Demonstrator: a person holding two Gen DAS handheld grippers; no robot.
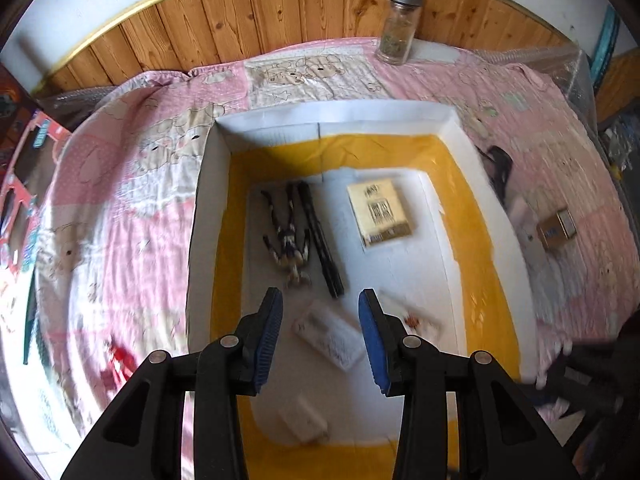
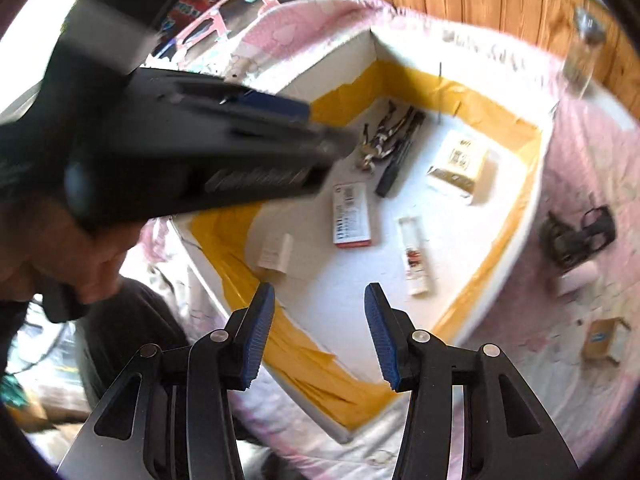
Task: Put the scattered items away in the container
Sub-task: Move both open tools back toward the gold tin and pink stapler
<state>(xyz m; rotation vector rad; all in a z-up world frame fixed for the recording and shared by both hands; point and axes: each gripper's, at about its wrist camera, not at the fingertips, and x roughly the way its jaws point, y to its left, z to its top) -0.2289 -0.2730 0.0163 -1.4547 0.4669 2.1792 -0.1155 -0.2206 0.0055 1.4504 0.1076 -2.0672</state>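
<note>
A white box (image 1: 208, 184) with yellow lining sits on a pink quilt. Inside lie a toy figure (image 1: 288, 236), a black stick (image 1: 322, 236), a yellow packet (image 1: 380, 212), a white and red carton (image 2: 350, 216), a white tube (image 2: 414, 256) and a small white piece (image 2: 276, 254). My left gripper (image 1: 320, 294) hangs open over the box's near part, nothing between its fingers. My right gripper (image 2: 319, 287) is open and empty above the box's near corner. On the quilt right of the box lie a black item (image 2: 576, 232), a small brown box (image 2: 604, 340) and a pale item (image 2: 576, 280).
A glass jar (image 1: 400, 24) with a metal lid stands at the quilt's far edge by the wood-panelled wall (image 1: 280, 12). A small red object (image 1: 116, 364) lies blurred on the quilt left of the box. A hand (image 2: 68, 256) holds the left gripper's body.
</note>
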